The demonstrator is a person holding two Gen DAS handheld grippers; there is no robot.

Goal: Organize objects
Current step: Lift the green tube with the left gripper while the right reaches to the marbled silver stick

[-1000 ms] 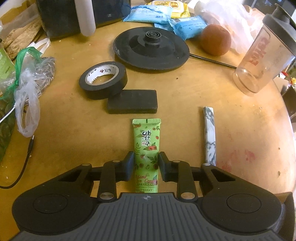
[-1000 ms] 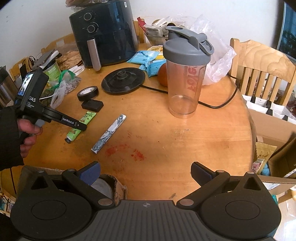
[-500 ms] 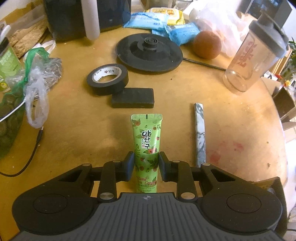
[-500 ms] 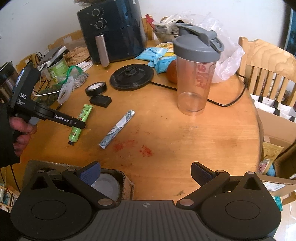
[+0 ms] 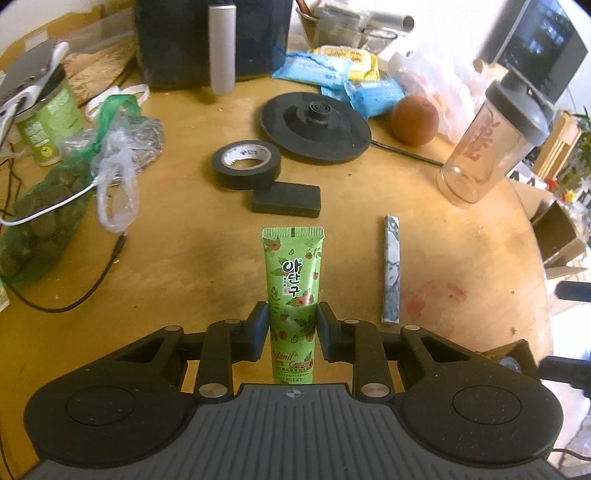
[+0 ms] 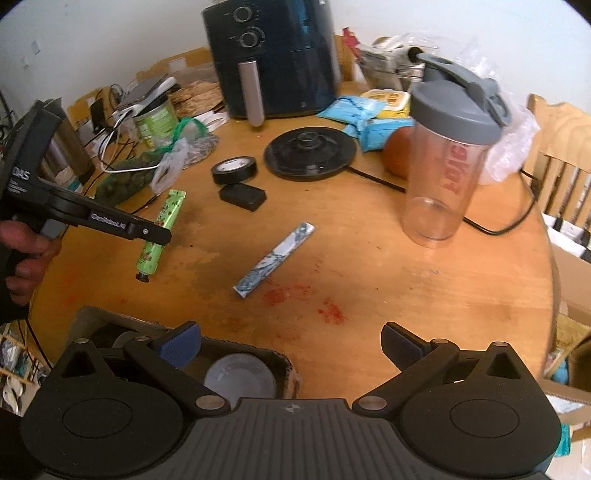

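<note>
Left claw [image 5: 291, 325] gripping hand cream tube [image 5: 293, 291], seemingly lifted

Round wooden worktop [image 6: 424, 280], worn yellow-brown finish, red stains near front edge. Plain white wall [image 6: 122, 33] behind. Light wooden slat-back chair [image 6: 561, 147] at right side; second wooden chair back [image 6: 177, 64] against wall at far left. Bright daylight from right, washing out upper right corner.

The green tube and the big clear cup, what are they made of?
The green tube looks like soft glossy plastic: its end is crimped flat and light shines off it. The clear cup seems hard see-through plastic, since the table shows through, with a matte gray lid.
</note>
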